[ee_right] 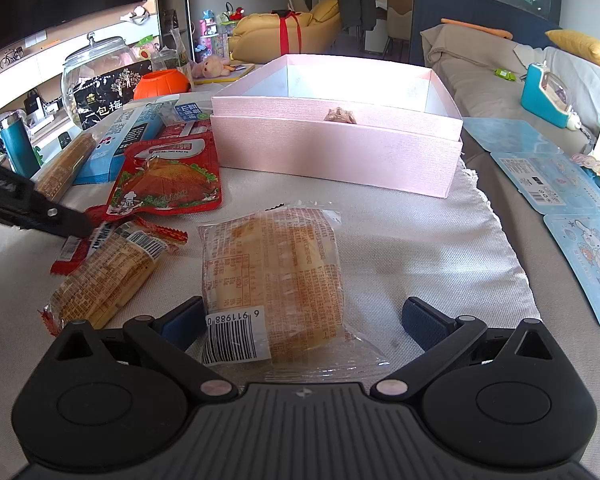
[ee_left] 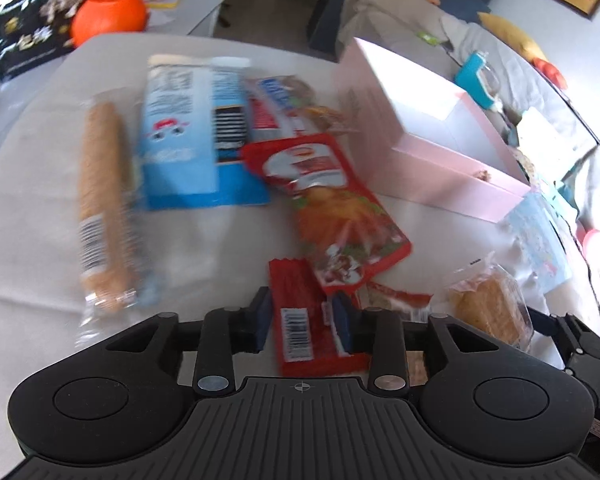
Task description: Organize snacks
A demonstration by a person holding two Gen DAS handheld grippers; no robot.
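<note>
bench [ee_right: 420,240] cloth-covered | pink box [ee_right: 340,152] open at far side, one small snack inside | bread packet [ee_right: 272,280] flat on cloth between wide-spread right tongs [ee_right: 300,320], untouched | left tongs [ee_left: 302,320] nearly closed around red wafer bar [ee_left: 300,320], pads at both edges

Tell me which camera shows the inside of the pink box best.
The right wrist view: it faces the pink box front-on and looks over its wall onto the pale interior, where one small wrapped item lies. The left wrist view shows the pink box blurred, from a corner; its contents cannot be made out.
</note>
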